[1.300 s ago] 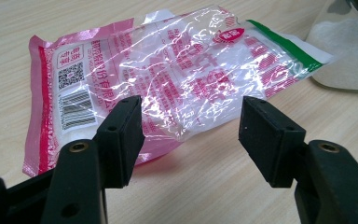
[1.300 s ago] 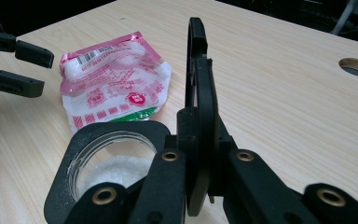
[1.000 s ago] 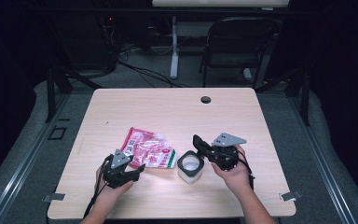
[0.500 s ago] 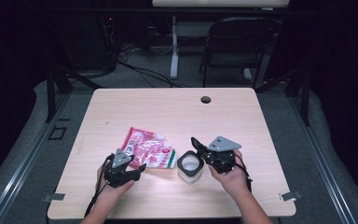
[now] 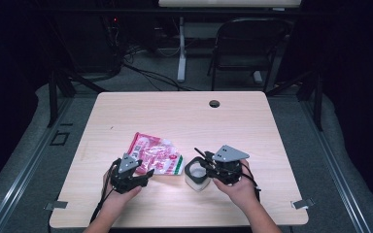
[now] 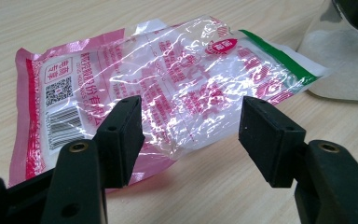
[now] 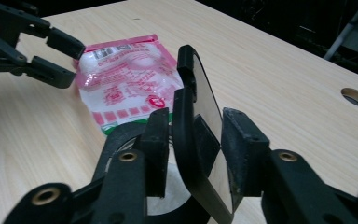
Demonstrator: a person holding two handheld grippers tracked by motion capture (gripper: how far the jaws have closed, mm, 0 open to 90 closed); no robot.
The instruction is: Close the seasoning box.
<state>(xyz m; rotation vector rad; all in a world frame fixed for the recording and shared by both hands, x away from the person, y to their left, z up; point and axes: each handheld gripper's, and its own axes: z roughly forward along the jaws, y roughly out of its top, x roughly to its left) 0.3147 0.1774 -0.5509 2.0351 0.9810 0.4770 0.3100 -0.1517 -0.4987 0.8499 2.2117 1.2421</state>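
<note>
On my table (image 5: 252,121) the pink packet (image 5: 155,159) lies flat and sealed (nothing poured, I judge), my left gripper (image 6: 191,135) gaping at its near edge, my right gripper (image 7: 193,140) clamped on the cup's (image 5: 195,175) rim.

Wooden table (image 5: 252,121): pink packet (image 5: 154,158), jar (image 5: 195,174).

I see a pink and clear plastic packet (image 5: 154,158) lying flat on the table. Just beside it stands a small white container (image 5: 195,174) with a black rim.
</note>
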